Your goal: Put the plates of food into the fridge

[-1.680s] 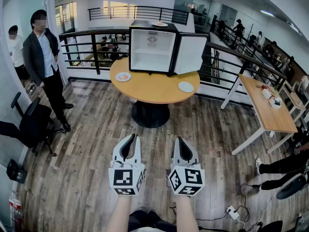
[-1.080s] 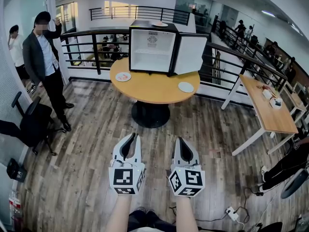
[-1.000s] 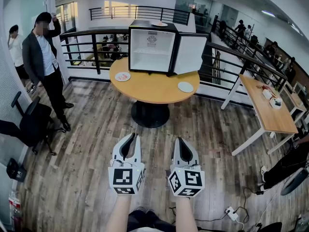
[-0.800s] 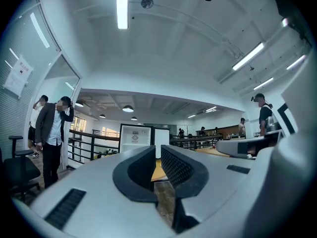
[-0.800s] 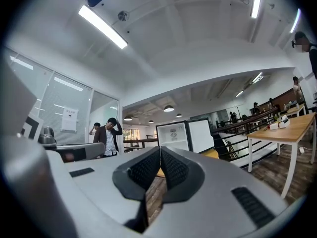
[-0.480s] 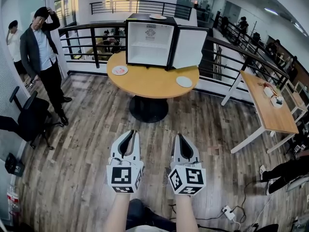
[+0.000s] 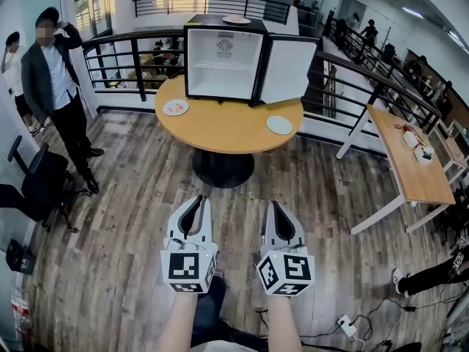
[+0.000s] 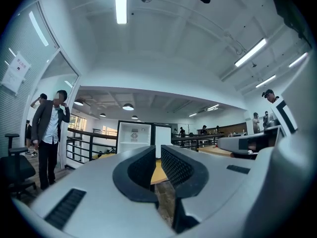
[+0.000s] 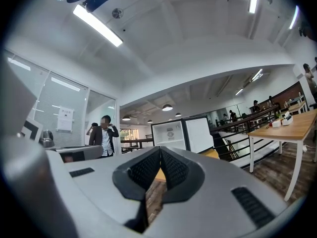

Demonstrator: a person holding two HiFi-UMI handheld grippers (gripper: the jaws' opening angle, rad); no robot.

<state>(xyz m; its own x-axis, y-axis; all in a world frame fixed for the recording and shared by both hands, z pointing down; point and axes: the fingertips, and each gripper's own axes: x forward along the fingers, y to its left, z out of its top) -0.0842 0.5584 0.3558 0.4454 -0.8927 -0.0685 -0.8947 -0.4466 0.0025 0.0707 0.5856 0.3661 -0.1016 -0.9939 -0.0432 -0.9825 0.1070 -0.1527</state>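
A black mini fridge [image 7: 220, 59] stands at the back of a round wooden table [image 7: 223, 132], its door [image 7: 288, 69] swung open to the right and its white inside bare. One plate with food [image 7: 175, 107] lies at the table's left edge, another plate [image 7: 279, 125] at its right. A third plate [image 7: 236, 20] sits on the fridge's top. My left gripper [image 7: 196, 205] and right gripper [image 7: 276, 211] hang side by side over the floor, well short of the table. The left jaws [image 8: 158, 150] show a narrow gap, the right jaws [image 9: 160, 150] touch; both hold nothing.
A person in a dark jacket [image 7: 53, 86] stands at the left by a black railing [image 7: 124, 57]. An office chair [image 7: 37, 185] is at the far left. A long wooden desk [image 7: 410, 160] stands at the right. Wood floor lies between me and the table.
The view has come closer to the table and fridge. The person at the left has raised a hand to the head. Both grippers keep their place and jaw spacing.
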